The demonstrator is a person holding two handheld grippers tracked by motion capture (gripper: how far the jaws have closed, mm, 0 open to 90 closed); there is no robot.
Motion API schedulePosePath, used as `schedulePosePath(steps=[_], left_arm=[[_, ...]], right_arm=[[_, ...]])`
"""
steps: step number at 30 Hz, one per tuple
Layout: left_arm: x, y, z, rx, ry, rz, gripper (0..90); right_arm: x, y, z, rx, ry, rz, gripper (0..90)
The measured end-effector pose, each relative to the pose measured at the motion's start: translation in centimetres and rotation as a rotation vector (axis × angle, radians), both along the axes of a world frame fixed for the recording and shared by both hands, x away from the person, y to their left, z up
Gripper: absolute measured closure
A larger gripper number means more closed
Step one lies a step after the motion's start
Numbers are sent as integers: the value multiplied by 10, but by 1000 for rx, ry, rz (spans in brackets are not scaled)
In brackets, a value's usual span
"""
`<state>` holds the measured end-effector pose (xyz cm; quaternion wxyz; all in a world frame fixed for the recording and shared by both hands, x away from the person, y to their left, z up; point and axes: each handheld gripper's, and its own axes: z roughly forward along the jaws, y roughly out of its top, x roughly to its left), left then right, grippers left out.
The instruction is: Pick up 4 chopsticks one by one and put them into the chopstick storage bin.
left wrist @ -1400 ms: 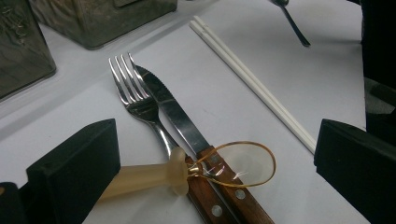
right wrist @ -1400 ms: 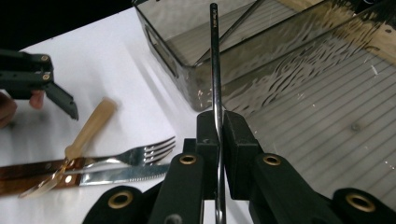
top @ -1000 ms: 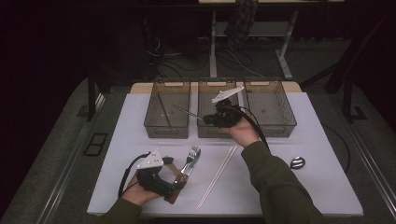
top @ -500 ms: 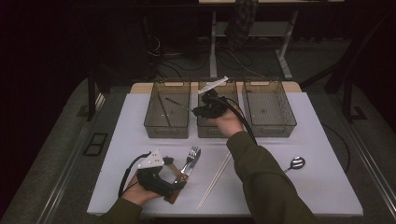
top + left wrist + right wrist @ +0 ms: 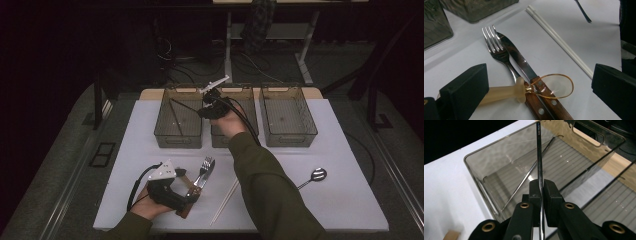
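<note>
My right gripper [image 5: 541, 187] is shut on a thin dark metal chopstick [image 5: 539, 157], which points out over the left smoky plastic bin [image 5: 475, 173]. A second metal chopstick [image 5: 529, 175] lies slantwise on that bin's floor. From above, the right gripper [image 5: 204, 111] hovers at the wall between the left bin [image 5: 178, 141] and the middle bin [image 5: 220, 141]. My left gripper [image 5: 182, 197] rests on the white table near the front edge, jaws open [image 5: 539, 85] around a fork [image 5: 496, 47], a wooden-handled knife [image 5: 524, 65] and a small amber-looped utensil [image 5: 554, 86].
A third bin [image 5: 287, 137] stands at the right of the row. A pair of white chopsticks [image 5: 225, 200] lies beside the fork [image 5: 205, 167]. A dark spoon [image 5: 315, 176] lies at the right of the table. The person's right sleeve [image 5: 270, 190] crosses the table's middle.
The right gripper has carried the metal chopstick leftward, from over the middle bin to the edge of the left bin. The left gripper has stayed in place.
</note>
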<state>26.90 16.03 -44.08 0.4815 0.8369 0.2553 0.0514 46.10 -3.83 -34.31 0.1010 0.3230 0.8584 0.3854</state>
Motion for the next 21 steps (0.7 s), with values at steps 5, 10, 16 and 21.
schedulePosePath(steps=[5, 10, 16, 21], left_arm=[[0, 0, 0, 2, 1, -1, 0], [-1, 1, 0, 1, 1, -1, 0], [-1, 1, 1, -5, -1, -4, 0], [0, 0, 1, -10, 0, -6, 0]], right_arm=[[8, 12, 0, -20, 4, -5, 849], [14, 26, -2, -33, 2, -19, 849], [20, 40, -8, -53, 7, -58, 849], [29, 50, -12, -71, 14, -83, 849]])
